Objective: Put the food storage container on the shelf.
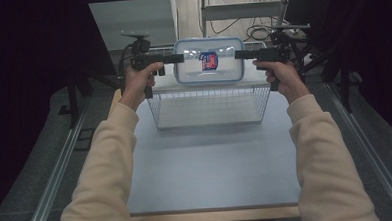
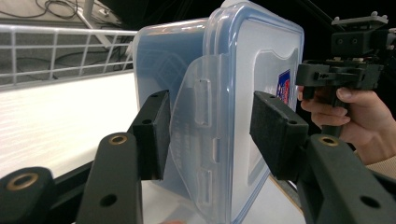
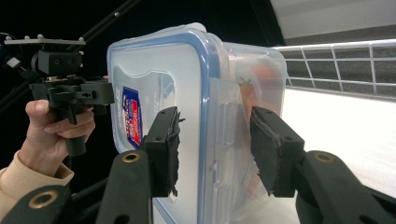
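Beyond the grey table's (image 1: 206, 165) far wire basket (image 1: 209, 106), a lidded plastic container (image 1: 209, 60) hangs between left gripper (image 1: 177, 57) and right gripper (image 1: 240, 54), each released, jaws straddling a side latch.

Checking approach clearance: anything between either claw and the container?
Nothing visible. The left claw straddles one side latch of the container, the right claw the opposite one; both sets of jaws stand open with small gaps around the latches.
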The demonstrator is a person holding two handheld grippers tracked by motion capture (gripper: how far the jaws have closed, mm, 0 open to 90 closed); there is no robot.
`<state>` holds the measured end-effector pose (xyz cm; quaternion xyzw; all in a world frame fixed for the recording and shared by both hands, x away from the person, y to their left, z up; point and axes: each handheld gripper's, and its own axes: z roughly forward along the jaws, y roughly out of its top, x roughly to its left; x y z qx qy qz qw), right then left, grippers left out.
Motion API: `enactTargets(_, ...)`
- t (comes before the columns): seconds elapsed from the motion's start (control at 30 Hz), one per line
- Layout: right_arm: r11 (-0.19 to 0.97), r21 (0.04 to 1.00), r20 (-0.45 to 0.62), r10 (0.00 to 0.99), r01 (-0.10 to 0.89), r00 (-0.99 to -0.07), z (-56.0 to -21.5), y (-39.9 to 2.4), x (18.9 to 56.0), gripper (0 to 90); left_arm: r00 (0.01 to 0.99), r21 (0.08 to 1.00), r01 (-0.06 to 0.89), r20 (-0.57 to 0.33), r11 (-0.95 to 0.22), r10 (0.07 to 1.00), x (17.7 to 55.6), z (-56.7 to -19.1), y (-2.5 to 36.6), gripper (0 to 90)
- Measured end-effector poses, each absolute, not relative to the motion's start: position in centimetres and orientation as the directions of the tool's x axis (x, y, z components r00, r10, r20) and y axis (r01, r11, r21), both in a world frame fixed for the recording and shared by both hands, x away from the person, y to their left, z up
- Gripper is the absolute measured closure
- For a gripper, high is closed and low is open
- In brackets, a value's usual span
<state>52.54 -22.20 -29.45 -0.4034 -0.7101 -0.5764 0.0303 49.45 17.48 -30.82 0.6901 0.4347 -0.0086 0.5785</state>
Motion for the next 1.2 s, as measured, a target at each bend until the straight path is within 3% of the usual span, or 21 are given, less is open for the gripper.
enactTargets(0.37,-0.009,0.752,0.534,0.594,0.659,-0.602,-29.3,-21.5,53.7,51.4,0.582,0.762,0.642,-0.555,0.083,0.595,50.5,-31.6,17.4,48.0)
enactTargets(0.57,-0.020,0.729,0.514,0.676,0.684,-0.528,-29.5,-20.8,53.9,51.1,0.519,0.726,0.675,-0.593,0.130,0.616,51.7,-32.6,17.3,43.3)
enactTargets(0.67,-0.016,0.734,0.475,0.727,0.679,-0.496,-29.7,-20.2,53.7,50.3,0.489,0.720,0.676,-0.599,0.159,0.634,52.2,-33.0,17.2,46.3)
enactTargets(0.8,-0.047,0.746,0.483,0.725,0.664,-0.492,-29.9,-20.1,53.4,49.7,0.477,0.720,0.673,-0.598,0.169,0.644,52.3,-33.1,16.9,41.3)
enactTargets(0.97,-0.049,0.782,0.458,0.721,0.622,-0.519,-30.0,-20.5,52.4,41.2,0.473,0.743,0.640,-0.584,0.199,0.659,51.5,-32.6,17.3,33.5)
enactTargets(1.2,-0.011,0.842,0.386,0.711,0.540,-0.588,-29.2,-21.6,50.2,35.0,0.513,0.782,0.604,-0.527,0.152,0.677,49.1,-31.9,18.2,31.4)
